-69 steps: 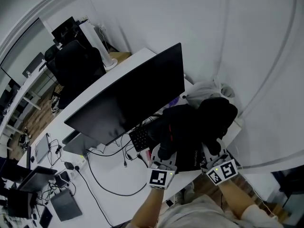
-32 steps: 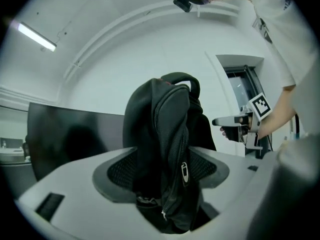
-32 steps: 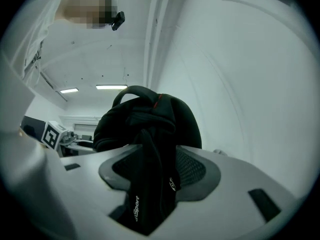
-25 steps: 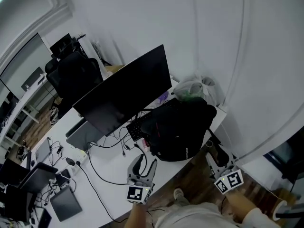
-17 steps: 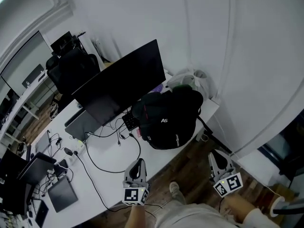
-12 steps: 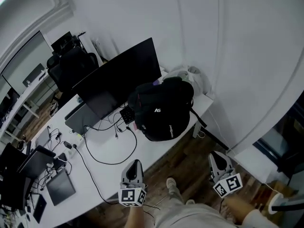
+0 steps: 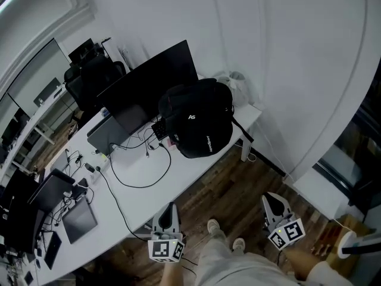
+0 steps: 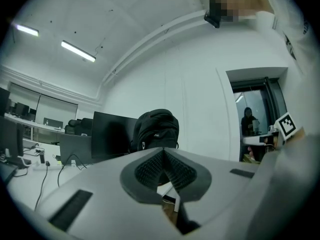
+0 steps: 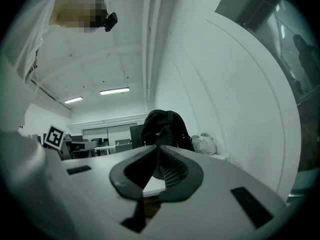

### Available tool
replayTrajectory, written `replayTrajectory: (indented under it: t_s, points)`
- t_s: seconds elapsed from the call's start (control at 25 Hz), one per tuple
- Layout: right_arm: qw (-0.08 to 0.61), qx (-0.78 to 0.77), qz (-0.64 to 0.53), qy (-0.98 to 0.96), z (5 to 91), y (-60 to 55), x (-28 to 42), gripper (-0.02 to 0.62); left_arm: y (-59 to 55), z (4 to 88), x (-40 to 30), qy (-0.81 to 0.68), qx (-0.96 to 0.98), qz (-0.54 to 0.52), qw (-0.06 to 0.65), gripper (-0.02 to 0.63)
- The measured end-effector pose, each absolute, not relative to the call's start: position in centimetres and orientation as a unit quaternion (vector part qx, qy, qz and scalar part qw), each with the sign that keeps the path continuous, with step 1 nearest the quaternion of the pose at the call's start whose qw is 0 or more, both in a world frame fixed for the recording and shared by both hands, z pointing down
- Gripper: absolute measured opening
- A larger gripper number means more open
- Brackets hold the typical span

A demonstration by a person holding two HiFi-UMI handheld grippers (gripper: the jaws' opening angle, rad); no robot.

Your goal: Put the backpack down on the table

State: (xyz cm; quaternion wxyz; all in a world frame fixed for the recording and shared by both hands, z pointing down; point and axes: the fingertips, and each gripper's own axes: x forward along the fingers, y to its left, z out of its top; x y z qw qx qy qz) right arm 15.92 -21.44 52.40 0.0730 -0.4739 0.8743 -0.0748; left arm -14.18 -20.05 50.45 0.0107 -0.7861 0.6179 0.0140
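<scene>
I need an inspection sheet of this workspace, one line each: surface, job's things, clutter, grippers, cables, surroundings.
surface: white table along the wall.
job's things: black backpack upright on the table's end, no gripper touching it.
clutter: monitor, keyboard beside the backpack, plastic bag behind it.
grippers: left gripper and right gripper both shut, empty, above the floor.
cables: black cable looping across the table.
surroundings: wooden floor, white wall, office chair.

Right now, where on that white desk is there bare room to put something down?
Bare: the near strip of the table between the cable loop and the edge. Crowded: around the backpack, the monitor and the tablet end.
</scene>
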Motion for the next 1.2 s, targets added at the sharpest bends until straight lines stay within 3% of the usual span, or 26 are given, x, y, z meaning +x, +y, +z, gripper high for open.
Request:
replayTrajectory:
  t_s: [0.96,1.2]
  points:
    - [0.084,-0.501,-0.086,0.857,51.4,-0.6,6.0,0.025,-1.3,51.0,-16.0,0.523,-0.851,0.03,-0.017,0.008]
    - [0.076,-0.513,-0.083,0.851,50.9,2.8,6.3,0.025,1.2,50.4,-16.1,0.513,-0.858,0.031,-0.015,0.008]
